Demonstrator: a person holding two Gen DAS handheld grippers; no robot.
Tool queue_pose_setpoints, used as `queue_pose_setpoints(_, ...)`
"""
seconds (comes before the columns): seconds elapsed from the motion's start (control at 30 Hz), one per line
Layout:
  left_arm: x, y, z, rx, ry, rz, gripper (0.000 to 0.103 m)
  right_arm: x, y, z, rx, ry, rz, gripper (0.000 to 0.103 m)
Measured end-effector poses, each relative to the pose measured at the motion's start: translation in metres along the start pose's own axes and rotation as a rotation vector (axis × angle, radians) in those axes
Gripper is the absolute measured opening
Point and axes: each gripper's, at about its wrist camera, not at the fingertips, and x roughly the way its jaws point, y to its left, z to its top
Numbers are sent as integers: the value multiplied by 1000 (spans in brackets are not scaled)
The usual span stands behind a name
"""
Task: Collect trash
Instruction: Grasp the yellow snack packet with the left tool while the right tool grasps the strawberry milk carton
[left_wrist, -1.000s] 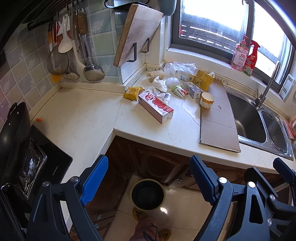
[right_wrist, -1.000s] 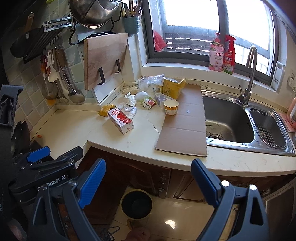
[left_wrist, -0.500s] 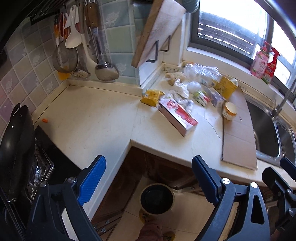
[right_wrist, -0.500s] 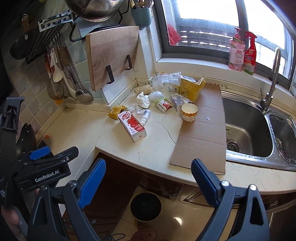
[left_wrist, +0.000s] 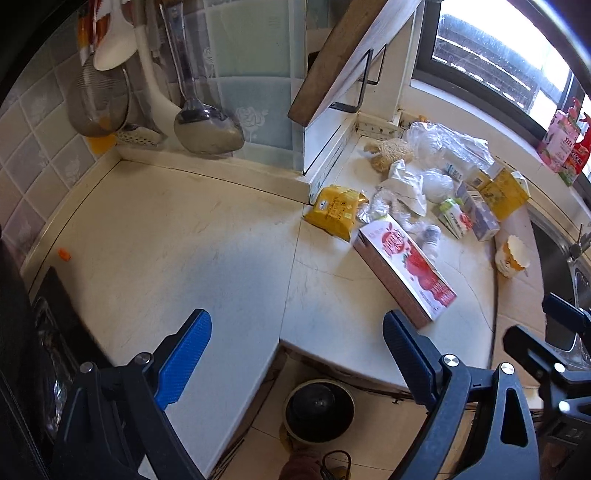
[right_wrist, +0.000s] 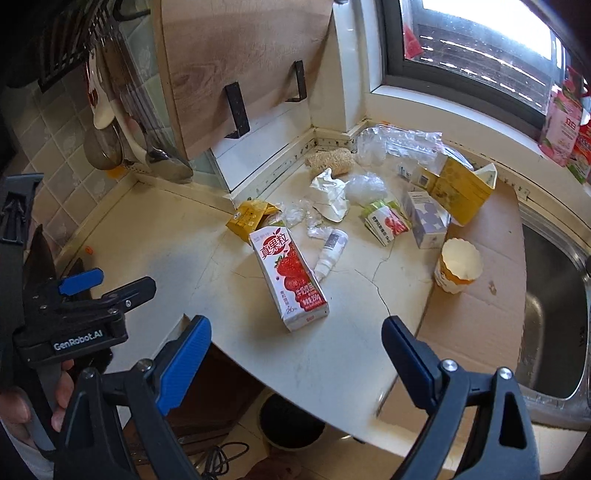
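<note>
Nearest, the left gripper (left_wrist: 295, 354) has its blue fingers (left_wrist: 183, 360) spread wide and empty over the front edge of the pale desk (left_wrist: 166, 240); the right gripper (right_wrist: 295, 354) is spread just as wide, also holding nothing. Below the desk edge, a dark trash bin (left_wrist: 318, 410) stands on the floor. Just past the right gripper lies a strawberry drink carton (right_wrist: 288, 277) flat on the desk, with a small white bottle (right_wrist: 330, 253) touching its far side. A paper cup (right_wrist: 458, 266) stands upright on the edge of a cardboard sheet (right_wrist: 480, 314) that lies beside the sink (right_wrist: 550, 317). Farther back, a yellow snack wrapper (right_wrist: 249, 218) sits near the wall, then crumpled white paper (right_wrist: 330, 197), a small green-and-red packet (right_wrist: 386, 223), a purple-patterned box (right_wrist: 426, 219) and an open yellow box (right_wrist: 463, 190). At the far corner lie clear plastic bags (right_wrist: 399, 144) and a beige scrubber (right_wrist: 328, 160). A wooden cutting board (right_wrist: 236, 66) hangs above on the wall
</note>
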Motion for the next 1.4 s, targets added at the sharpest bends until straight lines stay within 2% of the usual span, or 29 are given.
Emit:
queue_pose_setpoints(0.17, 38, 9, 19, -3, 9, -11, 93, 54, 9, 16, -47, 66, -10, 94)
queue_pose_setpoints(0.43, 79, 15, 36, -7, 10, -70, 93, 108, 17, 22, -118, 133, -47, 93)
queue_pose_setpoints(0.53, 91, 12, 41, 5, 0, -86, 93, 119, 20, 19, -146, 158, -47, 81)
queue_pose_setpoints(0.63, 101, 9, 47, 8, -5, -100, 93, 127, 19, 14, -131, 185, -42, 59)
queue_pose_setpoints(0.83, 115, -1, 57, 28, -30, -126, 93, 97, 2, 1, -16, 122, 1, 57)
queue_pose_setpoints(1.07, 140, -11, 72, 45, -33, -111, 93, 45, -36, -27, 209, 2, 33, 57)
queue_pose_setpoints(1.2, 157, -19, 78, 46, -40, -84, 93, 37, -55, -42, 316, -18, 18, 57)
queue_pose_setpoints(1.33, 168, -28, 82, 60, -55, -62, 93, 35, -61, -51, 343, -24, -4, 57)
queue_pose_setpoints(1.4, 172, -32, 83, 63, -58, -59, 89, 35, -63, -54, 351, -24, -6, 57)
